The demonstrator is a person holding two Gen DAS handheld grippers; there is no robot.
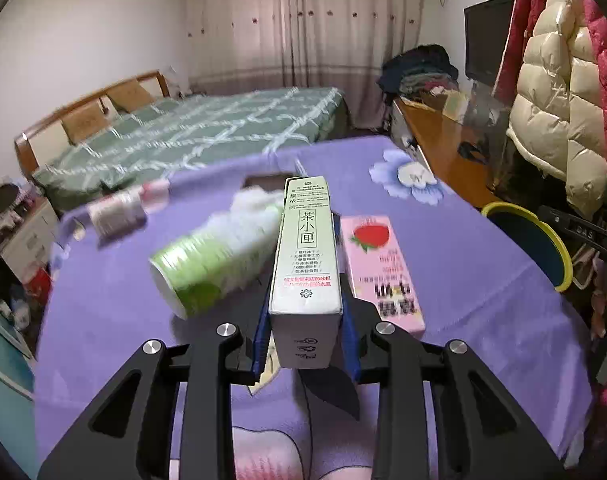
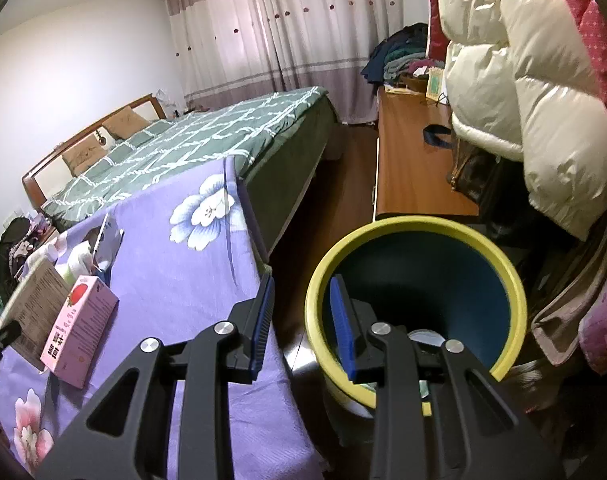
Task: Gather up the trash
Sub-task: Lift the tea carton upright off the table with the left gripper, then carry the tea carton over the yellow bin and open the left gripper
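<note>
A: L side?
B: Left gripper (image 1: 306,276) has its blue pads clamped on both sides of a green-white tea carton (image 1: 305,264), held above the purple floral cloth (image 1: 483,280).
A: Nearby?
B: Pink strawberry carton (image 1: 379,272) just right of it, green-white bottle (image 1: 215,256) on its side to the left. Blurry bottle (image 1: 121,210) farther back.
A: R side?
B: Right gripper (image 2: 303,320) has fingers apart, nothing between them, at the near rim of the yellow-rimmed bin (image 2: 415,226). The bin stands on the floor beside the cloth edge. Bed (image 2: 223,128) beyond.
</note>
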